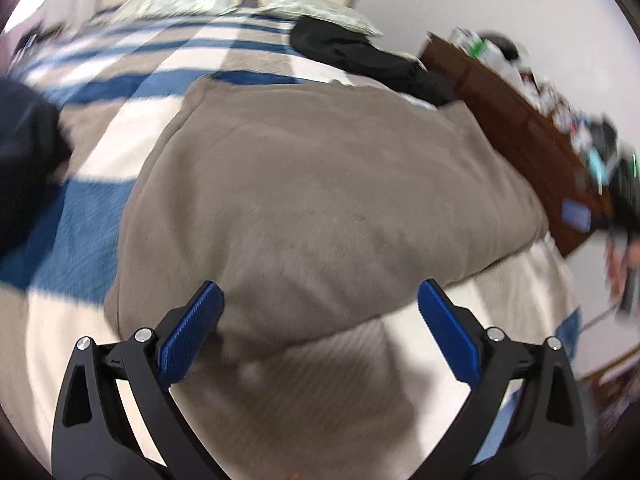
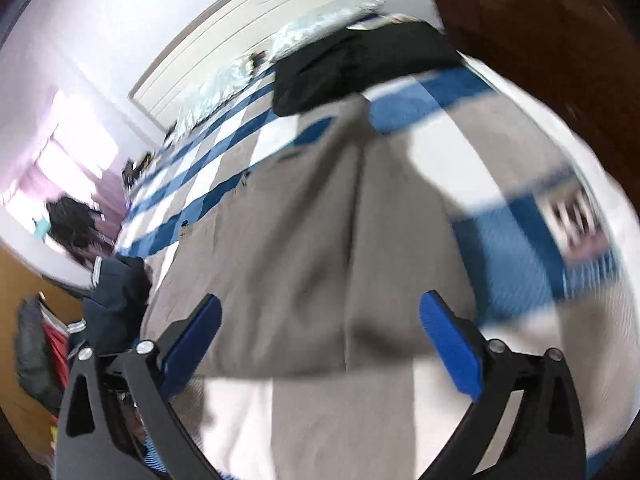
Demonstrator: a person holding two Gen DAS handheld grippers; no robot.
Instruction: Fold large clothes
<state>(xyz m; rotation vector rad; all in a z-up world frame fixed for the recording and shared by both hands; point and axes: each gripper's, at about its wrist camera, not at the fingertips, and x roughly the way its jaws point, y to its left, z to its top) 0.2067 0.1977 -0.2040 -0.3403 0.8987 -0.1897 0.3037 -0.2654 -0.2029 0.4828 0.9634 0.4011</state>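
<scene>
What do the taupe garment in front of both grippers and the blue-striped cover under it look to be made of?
Taupe folded garment: looks like soft fleece or brushed knit, matte, with rounded, puffy fold edges. Blue, white and beige striped bed cover: seemingly plush or terry-like fabric with a fuzzy nap, though motion blur leaves that uncertain.

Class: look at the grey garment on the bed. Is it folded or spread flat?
Folded, at least once. The grey garment forms a thick, rounded-edged block, and the right view shows a seam where layers meet.

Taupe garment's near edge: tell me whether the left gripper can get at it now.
Probably yes. The left gripper is open, and the taupe garment has its near edge lying between the fingers with nothing covering it.
</scene>
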